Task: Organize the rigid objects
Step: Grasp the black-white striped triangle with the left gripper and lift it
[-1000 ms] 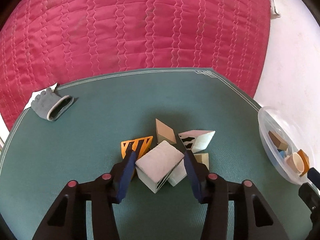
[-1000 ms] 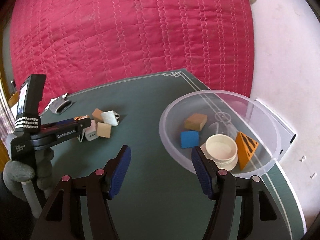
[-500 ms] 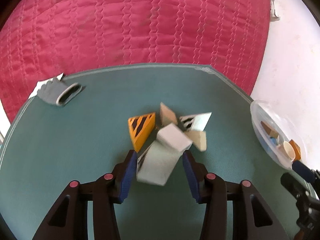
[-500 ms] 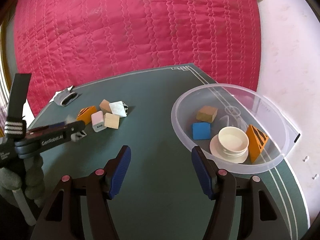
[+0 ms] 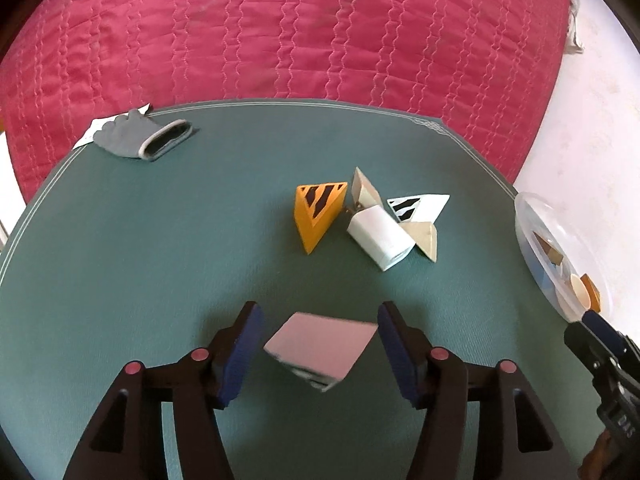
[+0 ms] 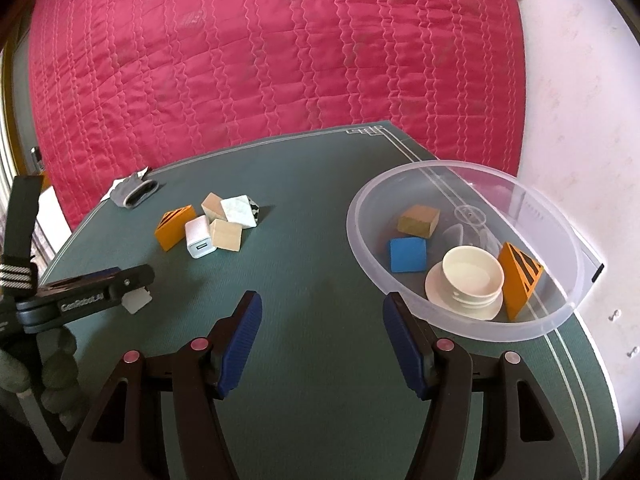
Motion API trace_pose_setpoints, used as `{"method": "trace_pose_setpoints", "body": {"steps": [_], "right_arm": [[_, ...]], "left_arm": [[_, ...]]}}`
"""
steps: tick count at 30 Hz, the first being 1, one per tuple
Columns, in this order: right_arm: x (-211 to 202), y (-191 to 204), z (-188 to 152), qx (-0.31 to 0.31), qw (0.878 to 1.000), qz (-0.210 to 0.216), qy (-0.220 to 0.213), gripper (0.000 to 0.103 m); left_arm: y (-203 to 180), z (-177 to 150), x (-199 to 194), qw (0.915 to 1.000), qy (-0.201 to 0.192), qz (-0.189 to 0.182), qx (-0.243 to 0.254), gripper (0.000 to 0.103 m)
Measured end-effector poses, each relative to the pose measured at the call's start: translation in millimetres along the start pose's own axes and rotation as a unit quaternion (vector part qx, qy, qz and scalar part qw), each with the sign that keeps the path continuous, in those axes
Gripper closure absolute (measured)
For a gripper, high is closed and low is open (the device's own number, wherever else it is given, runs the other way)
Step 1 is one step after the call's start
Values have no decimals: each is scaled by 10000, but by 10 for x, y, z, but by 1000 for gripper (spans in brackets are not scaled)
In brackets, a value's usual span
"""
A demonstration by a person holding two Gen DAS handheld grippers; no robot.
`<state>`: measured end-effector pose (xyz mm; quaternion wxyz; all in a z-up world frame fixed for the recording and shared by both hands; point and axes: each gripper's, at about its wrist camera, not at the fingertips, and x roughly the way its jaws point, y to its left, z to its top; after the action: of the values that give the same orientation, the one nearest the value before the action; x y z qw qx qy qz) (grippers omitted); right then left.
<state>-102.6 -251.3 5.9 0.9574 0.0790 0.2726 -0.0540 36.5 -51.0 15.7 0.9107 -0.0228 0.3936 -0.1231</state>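
Observation:
My left gripper (image 5: 320, 344) is shut on a pale pink-white block (image 5: 322, 346), held above the green mat; it also shows in the right wrist view (image 6: 138, 302). On the mat lie an orange striped wedge (image 5: 318, 212), a white charger cube (image 5: 380, 236), a wooden block (image 5: 424, 236), another wooden block (image 5: 364, 190) and a white striped block (image 5: 418, 206). My right gripper (image 6: 322, 334) is open and empty, just left of the clear plastic bowl (image 6: 368, 200), which holds a wooden block (image 6: 418, 220), a blue block (image 6: 408, 254), a cream cup on a saucer (image 6: 472, 276) and an orange wedge (image 6: 520, 278).
A grey glove (image 5: 140, 138) lies at the mat's far left corner. A red quilted cover (image 5: 280, 32) lies beyond the green mat (image 5: 140, 260). The white floor (image 6: 580, 120) is to the right. The bowl overhangs the mat's right edge.
My left gripper closed on the pale block, lifted it and drew back from the pile. The orange wedge and charger cube now stand uncovered. My right gripper rose slightly.

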Motion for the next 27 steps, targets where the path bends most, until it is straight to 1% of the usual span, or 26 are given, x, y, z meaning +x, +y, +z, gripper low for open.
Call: {"method": "trace_pose_setpoints", "body": {"steps": [4, 6, 7, 8, 10, 14, 18, 20, 22, 27], "right_arm": [[28, 38, -30, -49, 10000, 39, 68, 39], [25, 55, -38, -79, 9999, 39, 65, 39], [25, 62, -39, -91, 9999, 41, 65, 39], [28, 71, -39, -105, 9999, 53, 77, 39], [41, 84, -39, -112, 9998, 125, 137, 39], [93, 100, -11, -49, 9988, 364, 337, 39], [151, 176, 70, -79, 9976, 545, 423, 39], [193, 229, 115, -146, 9973, 569, 431, 39], [265, 291, 164, -228, 9972, 562, 446, 39], [491, 416, 255, -303, 9950, 683, 659, 39]], "left_arm": [[-2, -67, -40, 10000, 22, 3, 40, 39], [-42, -101, -37, 9999, 55, -4, 138, 40], [-65, -115, -35, 9998, 63, -2, 190, 42], [-77, -122, -31, 9997, 71, 3, 227, 49], [-98, -133, -20, 9995, 80, 74, 296, 55], [-76, -127, -46, 9997, 39, 21, 241, 58], [-103, -123, -89, 9997, -33, 47, 246, 62], [-100, -116, -123, 9997, -88, 38, 231, 69], [-88, -105, -153, 9997, -132, 6, 197, 72], [-33, -104, -179, 9998, -138, -46, 104, 73]]}}
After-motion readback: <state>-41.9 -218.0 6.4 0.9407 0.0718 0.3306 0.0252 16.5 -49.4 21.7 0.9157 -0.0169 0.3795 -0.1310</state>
